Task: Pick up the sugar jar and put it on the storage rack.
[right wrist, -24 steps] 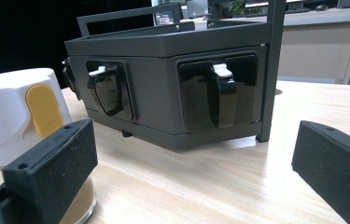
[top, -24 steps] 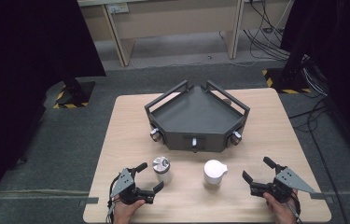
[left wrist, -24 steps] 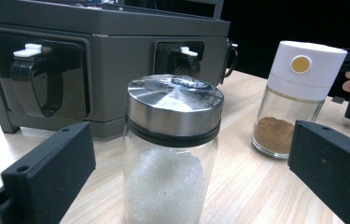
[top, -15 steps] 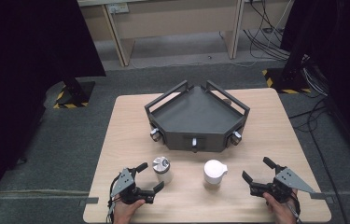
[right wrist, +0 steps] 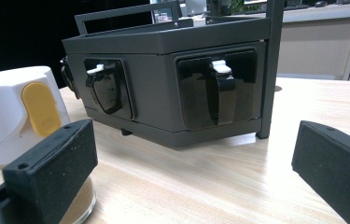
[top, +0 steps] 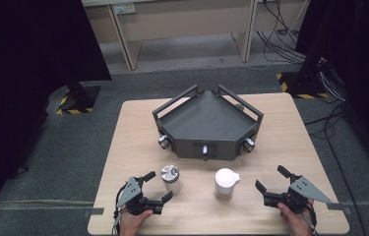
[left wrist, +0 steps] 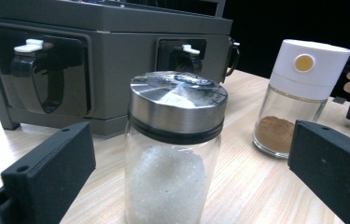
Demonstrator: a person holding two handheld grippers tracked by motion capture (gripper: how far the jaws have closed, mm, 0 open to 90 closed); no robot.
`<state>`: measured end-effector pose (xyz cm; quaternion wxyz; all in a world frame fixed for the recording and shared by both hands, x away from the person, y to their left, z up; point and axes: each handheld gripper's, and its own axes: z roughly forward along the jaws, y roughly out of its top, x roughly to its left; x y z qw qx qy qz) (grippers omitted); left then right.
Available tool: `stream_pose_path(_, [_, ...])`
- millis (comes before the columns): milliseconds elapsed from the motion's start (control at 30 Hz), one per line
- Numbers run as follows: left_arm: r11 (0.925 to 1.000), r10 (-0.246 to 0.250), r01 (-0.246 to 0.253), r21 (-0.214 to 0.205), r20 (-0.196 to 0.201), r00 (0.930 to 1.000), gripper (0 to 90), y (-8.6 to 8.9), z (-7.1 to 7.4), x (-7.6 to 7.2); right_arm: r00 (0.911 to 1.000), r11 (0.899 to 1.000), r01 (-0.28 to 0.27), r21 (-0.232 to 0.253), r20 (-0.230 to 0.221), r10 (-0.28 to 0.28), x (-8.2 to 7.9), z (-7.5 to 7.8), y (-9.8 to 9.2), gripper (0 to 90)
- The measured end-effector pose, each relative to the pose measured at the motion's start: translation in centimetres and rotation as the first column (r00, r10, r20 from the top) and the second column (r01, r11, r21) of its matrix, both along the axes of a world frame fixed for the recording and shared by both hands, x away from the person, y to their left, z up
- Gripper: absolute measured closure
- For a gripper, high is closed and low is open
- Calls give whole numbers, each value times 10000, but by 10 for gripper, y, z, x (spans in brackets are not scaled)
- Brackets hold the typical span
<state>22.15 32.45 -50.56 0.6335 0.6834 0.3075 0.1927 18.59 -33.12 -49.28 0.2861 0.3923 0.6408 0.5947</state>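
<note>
Pale wood-grain table (top: 123,147) is carrying a dark grey wedge-shaped rack (top: 206,123) at its centre, with dispenser slots and white levers along the near faces. Two jars are standing near the front edge, well apart from each other: a steel-lidded glass jar (top: 170,178) of white crystals at the left and a white-capped glass jar (top: 225,183) of brown powder at the right. The left gripper (top: 158,188) is being held released, jaws spread wide on either side of the steel-lidded jar (left wrist: 175,149) without touching it. The right gripper (top: 270,179) is likewise being held released, empty, just to the right of the white-capped jar (right wrist: 18,116), with the rack (right wrist: 172,70) lying beyond it.
</note>
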Motion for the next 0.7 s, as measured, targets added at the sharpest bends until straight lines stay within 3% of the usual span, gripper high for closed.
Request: stream_pose_path(700, [9998,-32,31,197,88,10000,0,-5,1,5,10000,10000,-47,-24,-48,46,1,0,1,3])
